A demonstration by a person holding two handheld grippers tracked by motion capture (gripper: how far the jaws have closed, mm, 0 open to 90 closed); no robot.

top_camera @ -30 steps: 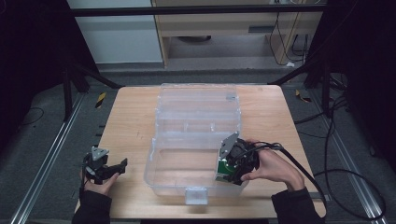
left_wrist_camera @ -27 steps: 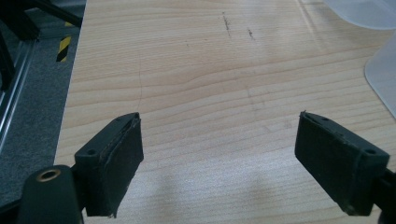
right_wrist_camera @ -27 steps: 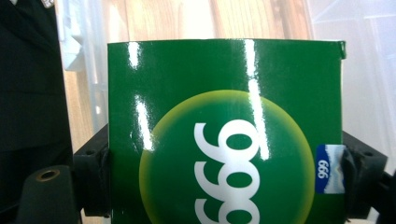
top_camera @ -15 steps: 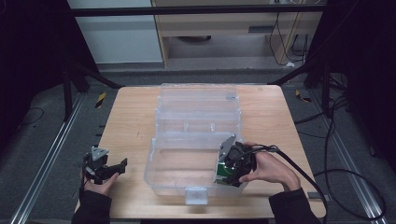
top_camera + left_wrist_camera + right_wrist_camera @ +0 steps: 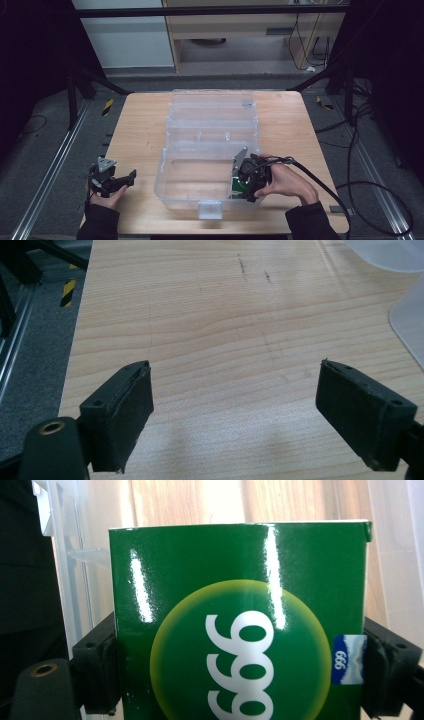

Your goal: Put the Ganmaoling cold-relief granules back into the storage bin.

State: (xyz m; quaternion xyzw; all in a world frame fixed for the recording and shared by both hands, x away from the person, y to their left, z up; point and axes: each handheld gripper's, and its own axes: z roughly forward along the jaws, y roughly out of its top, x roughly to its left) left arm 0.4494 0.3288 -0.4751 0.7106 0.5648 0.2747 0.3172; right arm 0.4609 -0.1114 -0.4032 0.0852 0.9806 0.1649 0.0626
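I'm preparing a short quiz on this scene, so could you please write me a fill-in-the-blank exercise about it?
1. The box between the right gripper's jaws is mainly ____.
2. The digits printed on that box are ____.
3. The right gripper reaches into a clear plastic ____.
4. The left gripper's jaws stand ____ over the wooden table.

Missing words: green; 999; container; open

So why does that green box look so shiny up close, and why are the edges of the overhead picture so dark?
Right gripper view: white glare streaks on the glossy green box. High view: light falls on the table, surroundings near black. Left gripper view: soft shadows under the fingers.
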